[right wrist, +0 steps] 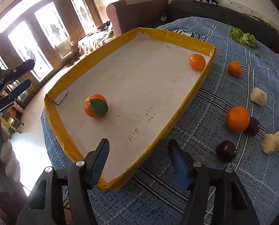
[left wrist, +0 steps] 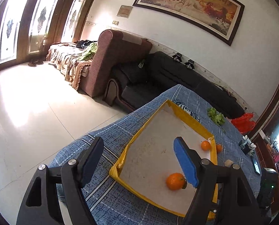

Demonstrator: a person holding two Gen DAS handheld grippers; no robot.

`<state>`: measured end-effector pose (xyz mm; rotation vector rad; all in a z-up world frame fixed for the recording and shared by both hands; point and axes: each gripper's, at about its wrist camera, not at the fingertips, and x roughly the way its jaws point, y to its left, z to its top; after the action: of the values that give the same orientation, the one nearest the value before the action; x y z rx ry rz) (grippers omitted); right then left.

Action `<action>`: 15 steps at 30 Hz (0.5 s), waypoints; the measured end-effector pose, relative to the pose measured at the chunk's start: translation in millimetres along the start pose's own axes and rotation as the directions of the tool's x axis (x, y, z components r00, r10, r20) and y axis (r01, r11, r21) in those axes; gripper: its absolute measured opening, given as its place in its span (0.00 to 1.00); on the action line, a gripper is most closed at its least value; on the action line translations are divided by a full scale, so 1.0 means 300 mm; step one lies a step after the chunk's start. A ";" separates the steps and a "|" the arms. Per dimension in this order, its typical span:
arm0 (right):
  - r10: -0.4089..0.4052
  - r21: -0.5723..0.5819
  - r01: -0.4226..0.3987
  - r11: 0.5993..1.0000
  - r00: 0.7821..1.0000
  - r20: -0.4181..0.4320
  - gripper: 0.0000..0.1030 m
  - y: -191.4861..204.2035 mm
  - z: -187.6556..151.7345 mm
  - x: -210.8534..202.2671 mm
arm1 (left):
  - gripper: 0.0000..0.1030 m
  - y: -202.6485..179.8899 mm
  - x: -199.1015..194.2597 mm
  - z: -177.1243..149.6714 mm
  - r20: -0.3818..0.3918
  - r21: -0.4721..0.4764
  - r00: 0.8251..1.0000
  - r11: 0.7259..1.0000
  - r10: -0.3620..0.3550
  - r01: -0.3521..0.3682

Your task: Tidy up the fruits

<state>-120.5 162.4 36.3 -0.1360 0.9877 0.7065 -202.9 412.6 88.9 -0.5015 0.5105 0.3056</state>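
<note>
A shallow yellow-rimmed tray [right wrist: 195,91] with a white floor lies on the blue checked tablecloth; it also shows in the left wrist view [left wrist: 188,114]. Inside it sit an orange with a green leaf [right wrist: 95,106], also in the left wrist view [left wrist: 175,181], and a second orange [right wrist: 196,61] in the far corner [left wrist: 205,145]. Outside the tray lie two more oranges [right wrist: 237,119] [right wrist: 234,68], dark plums [right wrist: 226,151] and pale peeled pieces [right wrist: 258,96]. My left gripper [left wrist: 139,161] is open and empty above the tray's near corner. My right gripper [right wrist: 138,161] is open and empty over the tray's near edge.
Lettuce [right wrist: 242,36] lies at the table's far side. A red bag [left wrist: 243,121] sits beyond it. Sofas [left wrist: 120,56] stand behind the table and the floor [left wrist: 36,103] drops off to the left. The left gripper shows at the left edge of the right wrist view [right wrist: 17,78].
</note>
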 end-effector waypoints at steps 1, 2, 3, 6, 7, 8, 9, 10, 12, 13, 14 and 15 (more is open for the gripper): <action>-0.006 -0.008 0.006 1.000 1.000 0.000 0.69 -0.002 -0.001 -0.006 | 0.74 0.003 0.015 0.000 -0.006 0.000 1.000 1.000 0.000 0.000; -0.008 -0.016 0.008 1.000 1.000 -0.001 0.69 -0.005 -0.001 -0.011 | 0.74 0.004 0.028 0.001 -0.013 -0.001 1.000 1.000 0.000 0.000; -0.010 -0.022 0.010 1.000 1.000 -0.001 0.69 -0.012 -0.004 -0.017 | 0.74 0.005 0.042 0.002 -0.020 -0.003 1.000 1.000 -0.001 0.001; -0.007 -0.043 0.007 0.999 1.000 0.002 0.69 -0.004 -0.007 -0.023 | 0.74 0.012 0.065 0.001 -0.034 -0.006 0.999 1.000 0.000 0.000; -0.002 -0.047 0.002 0.999 1.000 0.003 0.69 -0.003 -0.009 -0.025 | 0.74 0.011 0.068 0.000 -0.038 -0.008 0.999 1.000 0.001 -0.001; 0.002 -0.051 -0.002 0.999 1.000 0.003 0.69 -0.002 -0.013 -0.026 | 0.74 0.010 0.067 -0.001 -0.040 -0.009 0.999 1.000 0.001 -0.001; 0.004 -0.054 -0.003 0.999 1.000 0.002 0.69 0.001 -0.016 -0.026 | 0.74 0.007 0.063 -0.001 -0.041 -0.009 0.999 1.000 0.002 -0.002; 0.003 -0.055 -0.003 0.998 1.000 0.000 0.69 0.000 -0.021 -0.027 | 0.74 0.003 0.059 -0.001 -0.040 -0.008 0.999 1.000 0.002 -0.003; -0.002 -0.054 0.002 0.999 1.000 0.004 0.69 0.000 -0.025 -0.035 | 0.74 -0.010 0.046 0.000 -0.033 -0.004 0.999 1.000 -0.002 0.001; -0.008 -0.052 0.009 0.999 1.000 0.009 0.69 -0.005 -0.032 -0.044 | 0.74 -0.023 0.034 0.000 -0.029 0.001 1.000 1.000 -0.008 0.008; -0.014 -0.048 0.015 0.999 1.000 0.015 0.69 -0.009 -0.037 -0.054 | 0.74 -0.040 0.023 -0.001 -0.024 0.009 1.000 1.000 -0.015 0.015; -0.019 -0.041 0.020 0.999 1.000 0.022 0.69 -0.016 -0.045 -0.065 | 0.74 -0.062 0.009 -0.002 -0.020 0.020 1.000 0.999 -0.024 0.024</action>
<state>-134.1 143.5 43.4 -0.1734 0.9503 0.7094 -193.6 397.1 94.0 -0.4907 0.5260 0.2723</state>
